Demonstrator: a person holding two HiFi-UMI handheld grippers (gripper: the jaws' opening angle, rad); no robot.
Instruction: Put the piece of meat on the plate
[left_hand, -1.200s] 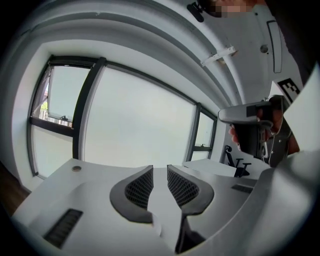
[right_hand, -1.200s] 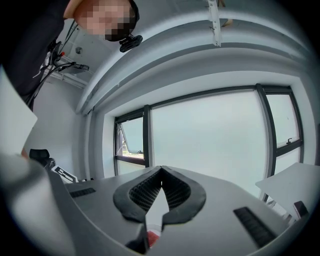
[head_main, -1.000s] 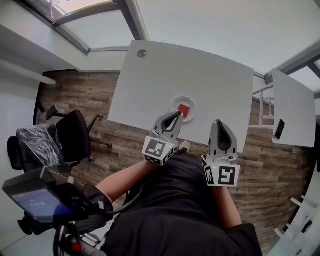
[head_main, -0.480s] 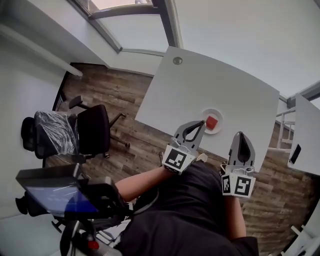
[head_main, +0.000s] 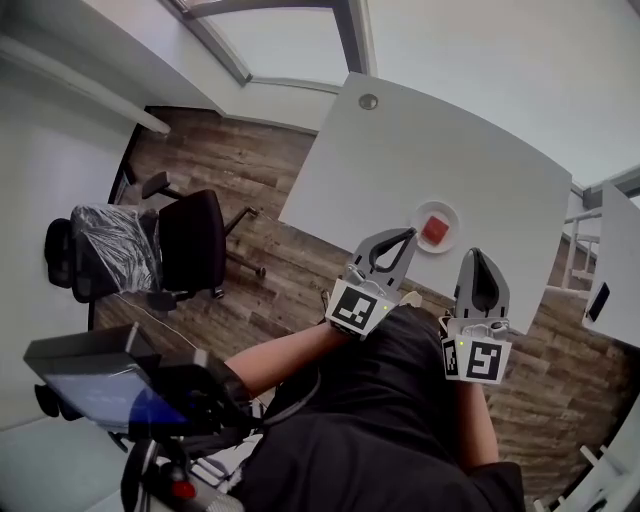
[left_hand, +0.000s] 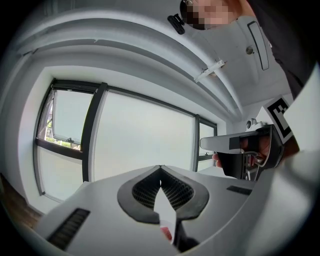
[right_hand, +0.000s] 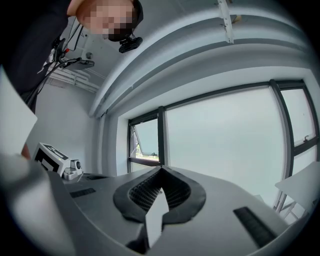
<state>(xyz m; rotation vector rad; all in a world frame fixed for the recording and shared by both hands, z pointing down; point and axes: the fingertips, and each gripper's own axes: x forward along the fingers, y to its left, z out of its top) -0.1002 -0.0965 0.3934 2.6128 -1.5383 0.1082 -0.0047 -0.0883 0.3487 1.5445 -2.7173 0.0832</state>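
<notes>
Meat piece (head_main: 435, 229), small, red and square, lies on the round white plate (head_main: 420, 218). Left gripper (head_main: 408, 234) and right gripper (head_main: 478, 253) are both closed and empty.

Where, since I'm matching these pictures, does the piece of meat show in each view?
Head view: piece of meat on the plate, right of centre.
Left gripper view: red sliver, bottom centre.
Right gripper view: not in it.
Shared landmark: the dark-framed window.
</notes>
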